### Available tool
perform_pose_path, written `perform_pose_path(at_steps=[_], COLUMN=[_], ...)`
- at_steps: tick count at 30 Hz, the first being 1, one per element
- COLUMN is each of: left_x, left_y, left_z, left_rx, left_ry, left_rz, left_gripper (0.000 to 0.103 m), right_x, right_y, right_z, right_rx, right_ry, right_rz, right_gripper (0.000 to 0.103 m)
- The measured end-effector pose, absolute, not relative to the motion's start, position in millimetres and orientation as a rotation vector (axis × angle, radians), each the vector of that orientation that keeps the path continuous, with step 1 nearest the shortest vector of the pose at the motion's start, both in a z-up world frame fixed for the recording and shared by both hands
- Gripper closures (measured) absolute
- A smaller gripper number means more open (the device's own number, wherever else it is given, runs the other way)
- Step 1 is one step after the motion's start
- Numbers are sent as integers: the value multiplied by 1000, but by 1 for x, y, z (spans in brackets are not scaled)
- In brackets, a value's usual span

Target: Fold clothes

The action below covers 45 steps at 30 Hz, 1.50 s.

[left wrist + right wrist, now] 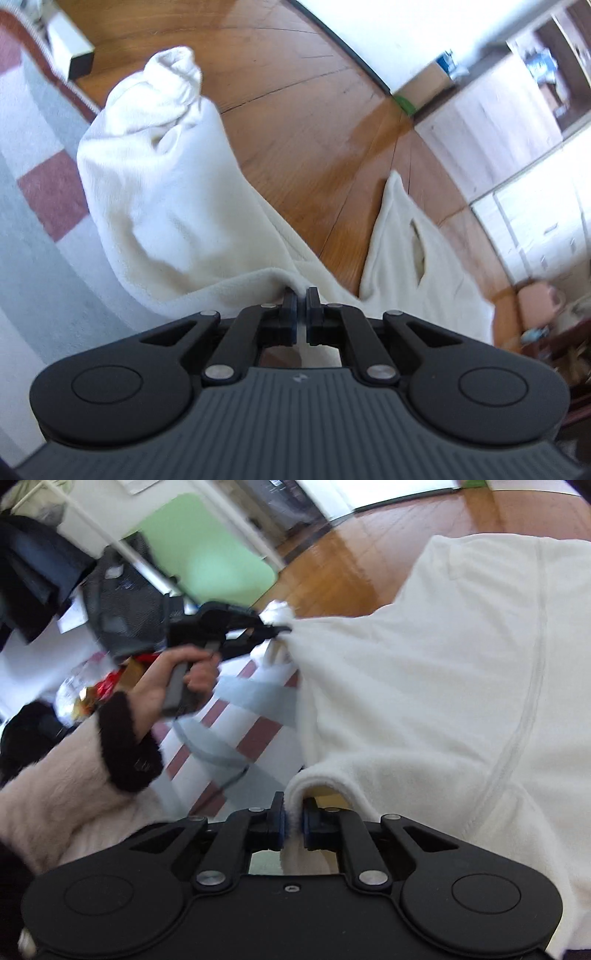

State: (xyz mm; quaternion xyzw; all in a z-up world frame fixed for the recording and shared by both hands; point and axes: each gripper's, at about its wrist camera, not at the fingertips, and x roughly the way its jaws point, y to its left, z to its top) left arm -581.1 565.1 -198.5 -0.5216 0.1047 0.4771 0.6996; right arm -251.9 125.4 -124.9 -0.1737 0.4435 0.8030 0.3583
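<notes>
A white fleece garment (166, 192) hangs lifted above the floor, a cuffed sleeve (173, 77) drooping at its far end. My left gripper (302, 295) is shut on a pinched edge of the garment. The right wrist view shows the same white garment (443, 672) stretched between both grippers, a curved seam running down it. My right gripper (292, 812) is shut on a folded edge of the fleece. The left gripper (284, 629) appears there too, held by a hand (184, 679) and pinching the cloth's far corner.
A wooden floor (314, 122) lies under the garment, with a grey, white and maroon striped rug (40, 177) on the left. A cardboard box (424, 88) and cabinets (517, 155) stand far right. A green mat (214, 554), dark clothes (33, 561) and clutter sit at the left.
</notes>
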Motion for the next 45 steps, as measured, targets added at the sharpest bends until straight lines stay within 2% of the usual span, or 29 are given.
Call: perform_pose_path(at_steps=[6, 10, 15, 17, 18, 19, 26, 28, 29, 34, 37, 39, 40, 42, 44, 45], left_x=[-585, -586, -589, -592, -593, -592, -581, -569, -560, -513, -493, -484, -481, -474, -467, -464], left_y=[569, 569, 563, 559, 557, 555, 505, 483, 473, 437, 436, 438, 439, 441, 438, 437], left_z=[-219, -224, -217, -214, -212, -211, -189, -181, -181, -188, -201, -209, -213, -217, -220, -220], left_rx=[-1206, -1206, -1216, -1223, -1223, -1225, -1241, -1223, -1222, -1231, -1270, -1308, -1328, -1329, -1274, -1234], left_ry=[359, 426, 405, 390, 385, 389, 455, 451, 465, 547, 566, 559, 548, 566, 659, 708], left_rz=[1088, 1112, 1099, 1088, 1085, 1080, 1026, 952, 909, 751, 717, 700, 693, 708, 767, 797], left_gripper=[99, 98, 99, 99, 98, 98, 87, 87, 87, 87, 86, 76, 64, 50, 50, 50], right_x=[-285, -286, -296, -291, -291, -287, -272, -272, -275, -278, -267, -269, -271, -282, -290, -295], right_y=[117, 122, 115, 125, 137, 141, 152, 150, 146, 124, 120, 119, 118, 119, 122, 123], right_z=[-134, -158, -143, -145, -150, -154, -166, -163, -158, -121, -108, -104, -102, -103, -111, -115], right_rx=[-980, -1034, -1099, -1034, -971, -900, -609, -559, -557, -531, -510, -526, -543, -656, -822, -904], right_ry=[984, 1090, 968, 1028, 1089, 1138, 1239, 1206, 1159, 904, 852, 817, 797, 740, 727, 719], right_rz=[2225, 2144, 2154, 2097, 2050, 2010, 1835, 1844, 1877, 2028, 2067, 2096, 2112, 2152, 2119, 2100], right_gripper=[92, 92, 87, 68, 49, 47, 49, 80, 91, 91, 92, 92, 92, 91, 92, 88])
